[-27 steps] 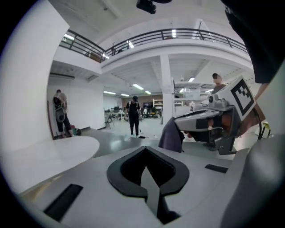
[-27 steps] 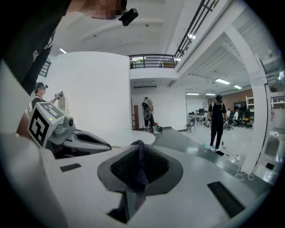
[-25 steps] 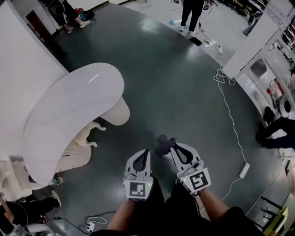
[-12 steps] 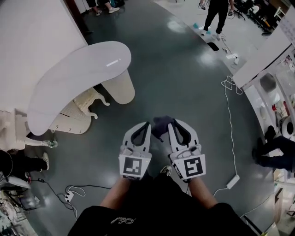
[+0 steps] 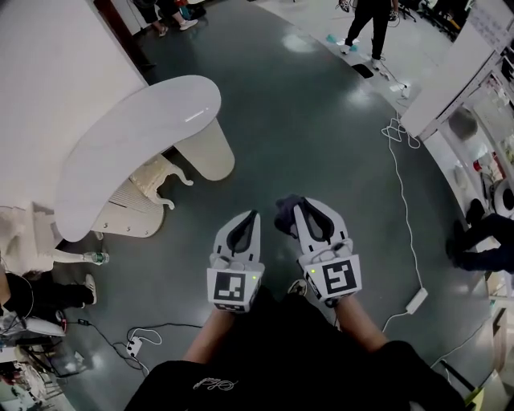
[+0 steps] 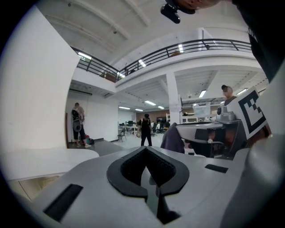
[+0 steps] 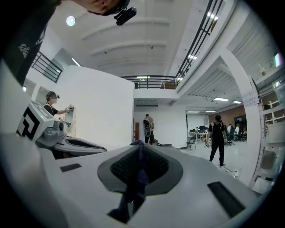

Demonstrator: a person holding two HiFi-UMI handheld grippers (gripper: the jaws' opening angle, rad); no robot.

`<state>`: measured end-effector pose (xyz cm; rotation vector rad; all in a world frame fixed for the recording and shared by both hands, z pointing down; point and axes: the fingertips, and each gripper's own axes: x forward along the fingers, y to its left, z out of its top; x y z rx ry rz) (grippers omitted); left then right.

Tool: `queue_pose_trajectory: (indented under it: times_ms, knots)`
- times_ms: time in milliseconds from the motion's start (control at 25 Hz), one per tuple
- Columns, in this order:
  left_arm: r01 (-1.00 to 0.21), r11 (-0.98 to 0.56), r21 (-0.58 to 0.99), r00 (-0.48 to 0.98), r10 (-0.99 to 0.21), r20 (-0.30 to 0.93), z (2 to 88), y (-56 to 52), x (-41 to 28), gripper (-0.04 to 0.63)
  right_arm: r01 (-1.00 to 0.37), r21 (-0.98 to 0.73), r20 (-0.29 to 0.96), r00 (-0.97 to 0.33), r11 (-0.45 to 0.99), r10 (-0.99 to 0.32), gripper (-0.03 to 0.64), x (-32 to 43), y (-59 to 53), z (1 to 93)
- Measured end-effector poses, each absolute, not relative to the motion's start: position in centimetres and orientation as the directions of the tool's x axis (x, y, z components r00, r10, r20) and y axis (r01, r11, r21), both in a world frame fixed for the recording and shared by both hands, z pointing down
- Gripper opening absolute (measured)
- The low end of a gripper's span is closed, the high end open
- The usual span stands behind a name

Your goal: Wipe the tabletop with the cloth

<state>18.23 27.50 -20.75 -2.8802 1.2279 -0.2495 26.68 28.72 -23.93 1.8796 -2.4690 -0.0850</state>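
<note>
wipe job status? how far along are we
Done: the cloth is picked up, pinched in the shut right gripper. In hand: both grippers are held over the floor, apart from the table; the left gripper is shut and empty. Left: get to the table and wipe its top, since the cloth is not touching it yet.

Ahead: the dark glossy floor [image 5: 321, 136] lies open and wide.
Left: the white curved tabletop [image 5: 136, 152] stands well apart from the left gripper [image 5: 252, 217], with open floor between.
Under it: a cream pedestal [image 5: 207, 156] and a cream carved stand [image 5: 148, 189] block the low way.
Right: a white cable [image 5: 399, 189] trails along the floor and a white counter [image 5: 450, 68] closes that side.
Far: a person in dark clothes [image 5: 365, 20] stands well off.
</note>
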Motion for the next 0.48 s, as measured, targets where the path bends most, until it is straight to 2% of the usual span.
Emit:
queue_pose_trajectory:
  times_ms: [480]
  knots:
    - [-0.668,-0.742,-0.054,0.740,-0.670,0.066,-22.8,27.8,19.3,0.003,-0.966,0.070,-0.046,-0.254,0.250,-0.966,0.028,25.1,28.4,-25.2]
